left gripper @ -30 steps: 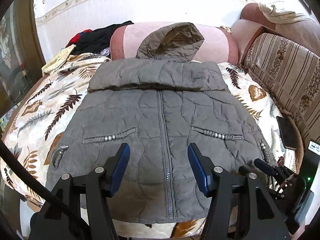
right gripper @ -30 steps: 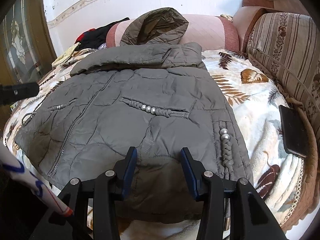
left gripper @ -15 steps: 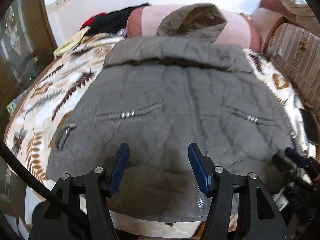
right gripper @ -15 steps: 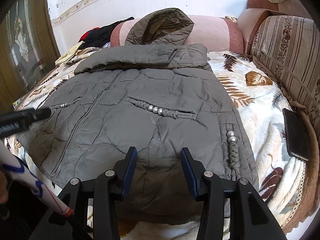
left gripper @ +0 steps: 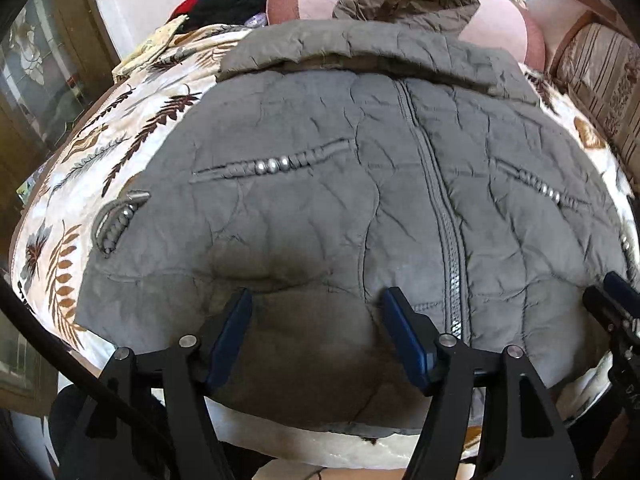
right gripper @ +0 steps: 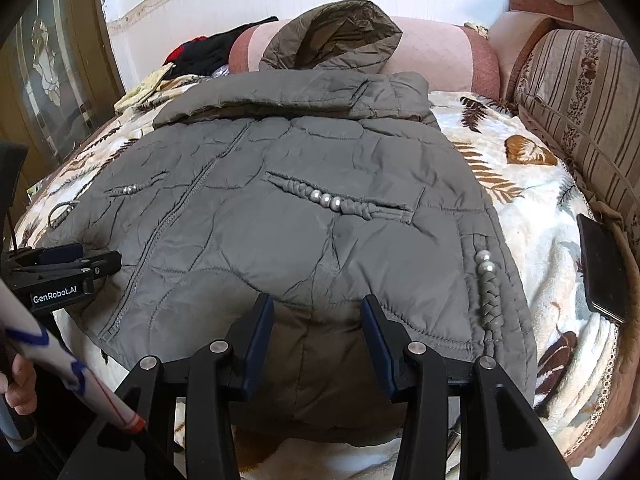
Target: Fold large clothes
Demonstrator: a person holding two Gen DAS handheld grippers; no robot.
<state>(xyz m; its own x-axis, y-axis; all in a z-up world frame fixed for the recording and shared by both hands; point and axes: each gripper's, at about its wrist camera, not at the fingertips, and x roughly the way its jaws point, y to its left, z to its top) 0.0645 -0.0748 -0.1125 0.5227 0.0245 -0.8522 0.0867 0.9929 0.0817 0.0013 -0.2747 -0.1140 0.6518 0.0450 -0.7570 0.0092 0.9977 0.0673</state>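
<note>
Left gripper (left gripper: 316,312) lower, jacket (left gripper: 320,200) hem hidden

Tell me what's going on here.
A person holds a gripper in each hand over a grey quilted jacket spread front-up on a leaf-print blanket, zipped, sleeves folded across the chest, hood against a pink bolster. Both grippers sit at the jacket's hem: the left gripper, its jaws opening, and the right gripper, open. Neither grips fabric yet.
</note>
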